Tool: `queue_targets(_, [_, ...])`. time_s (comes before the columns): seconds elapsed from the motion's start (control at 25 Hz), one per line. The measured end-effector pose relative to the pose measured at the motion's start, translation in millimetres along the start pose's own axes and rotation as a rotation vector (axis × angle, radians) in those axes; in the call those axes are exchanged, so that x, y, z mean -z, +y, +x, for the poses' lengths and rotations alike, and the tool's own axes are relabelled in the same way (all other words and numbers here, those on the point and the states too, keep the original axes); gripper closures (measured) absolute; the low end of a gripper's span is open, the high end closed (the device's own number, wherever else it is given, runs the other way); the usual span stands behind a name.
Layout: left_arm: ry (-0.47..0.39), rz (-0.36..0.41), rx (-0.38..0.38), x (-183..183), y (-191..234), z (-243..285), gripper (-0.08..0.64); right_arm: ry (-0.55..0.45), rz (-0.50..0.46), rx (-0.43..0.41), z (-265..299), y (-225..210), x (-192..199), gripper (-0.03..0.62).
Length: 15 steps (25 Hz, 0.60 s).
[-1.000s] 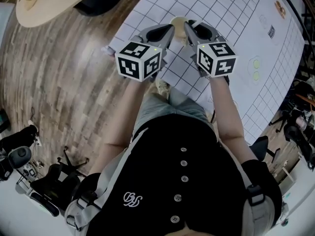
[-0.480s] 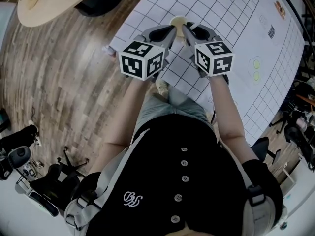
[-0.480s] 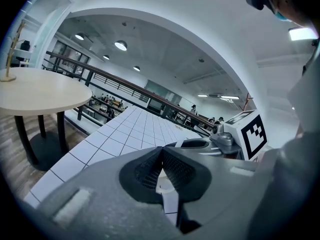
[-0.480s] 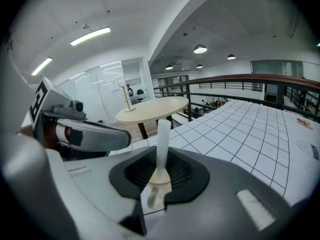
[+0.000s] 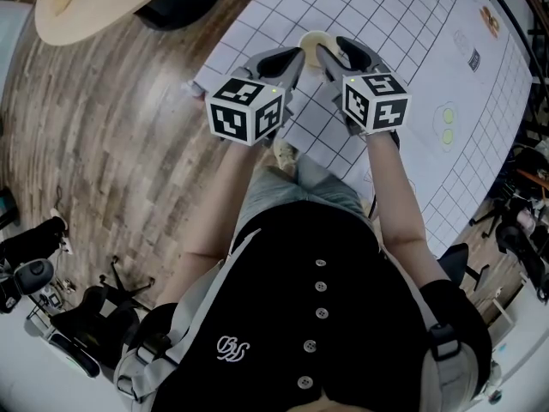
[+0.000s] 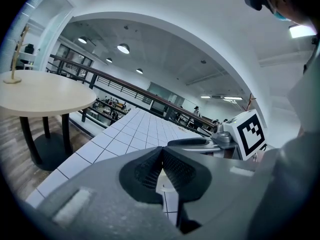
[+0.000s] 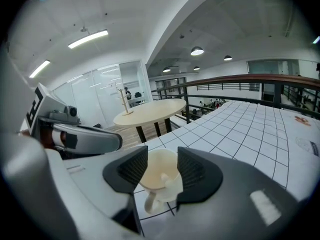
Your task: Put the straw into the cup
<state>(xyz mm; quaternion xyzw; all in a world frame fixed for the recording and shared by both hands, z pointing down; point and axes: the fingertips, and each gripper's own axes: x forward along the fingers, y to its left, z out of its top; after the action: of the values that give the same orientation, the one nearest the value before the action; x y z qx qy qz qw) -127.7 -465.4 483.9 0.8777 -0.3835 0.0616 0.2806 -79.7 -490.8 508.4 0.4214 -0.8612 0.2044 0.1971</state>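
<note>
Right claw [image 7: 161,158] is opening, the cream cup [image 7: 156,180] standing between its jaws on the gridded bench [image 7: 240,134]; left claw [image 6: 161,154], just beside the cup, has its jaws together.

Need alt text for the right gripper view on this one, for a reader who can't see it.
The right gripper has its jaws opening, with a cream cup between them, its handle toward the camera, on a white gridded mat. The left gripper reaches in from the left, and a round table stands behind.
</note>
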Motion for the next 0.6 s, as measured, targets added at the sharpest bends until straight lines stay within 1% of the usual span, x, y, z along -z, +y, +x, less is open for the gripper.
queue_targets(0.2, [-0.008, -0.010, -0.009, 0, 2, -2, 0.563, -0.034, 0.012, 0.013, -8, -7, -7, 0.428])
queue_targets(0.32, [-0.016, -0.012, -0.016, -3, 2, -4, 0.563, -0.045, 0.026, -0.025, -13, -1, -10, 0.437])
queue_targets(0.4, [-0.022, -0.005, -0.017, -6, 1, -5, 0.563, -0.056, 0.026, -0.048, -16, 2, -13, 0.478])
queue_targets(0.56, [-0.034, 0.013, -0.012, -13, -4, -6, 0.563, -0.109, 0.023, -0.061, -24, 7, -29, 0.529])
queue_targets(0.6, [-0.037, 0.015, -0.012, -14, -6, -7, 0.563, -0.118, 0.020, -0.078, -27, 11, -32, 0.567])
